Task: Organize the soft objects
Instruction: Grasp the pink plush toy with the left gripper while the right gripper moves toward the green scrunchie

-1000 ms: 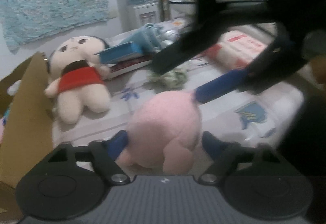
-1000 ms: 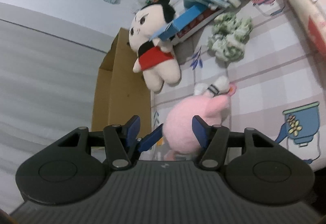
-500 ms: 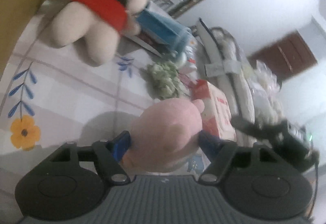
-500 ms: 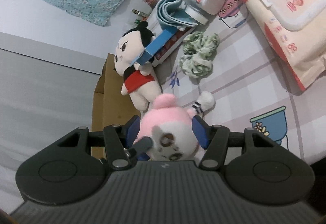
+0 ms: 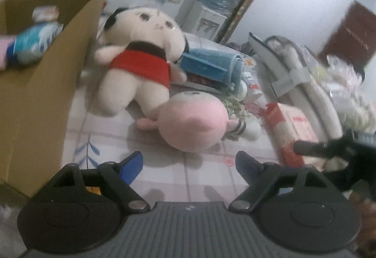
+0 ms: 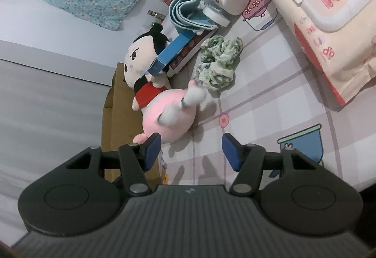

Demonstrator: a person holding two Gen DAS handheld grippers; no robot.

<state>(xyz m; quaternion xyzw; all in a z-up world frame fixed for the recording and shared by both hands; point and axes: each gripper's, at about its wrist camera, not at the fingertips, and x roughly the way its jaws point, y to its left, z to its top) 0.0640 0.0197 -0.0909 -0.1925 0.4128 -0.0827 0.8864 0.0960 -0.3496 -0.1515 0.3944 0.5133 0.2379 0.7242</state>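
Now | left gripper [image 5: 189,162] wide, empty | right gripper [image 6: 191,148] wide, empty | pink plush [image 5: 191,123] lies loose on the patterned bed sheet [image 6: 270,117], touching the red-shirt doll [image 5: 138,70], near the cardboard box [image 5: 40,105] at the sheet's edge | best bet: straddle its round middle, squeeze gently, lift over the box wall

A checked bedsheet [image 6: 270,103] (cartoon pots printed on it) carries pink plush [image 6: 169,114], doll [image 6: 143,79], scrunchie [image 6: 218,65], wipes pack [image 6: 329,23].
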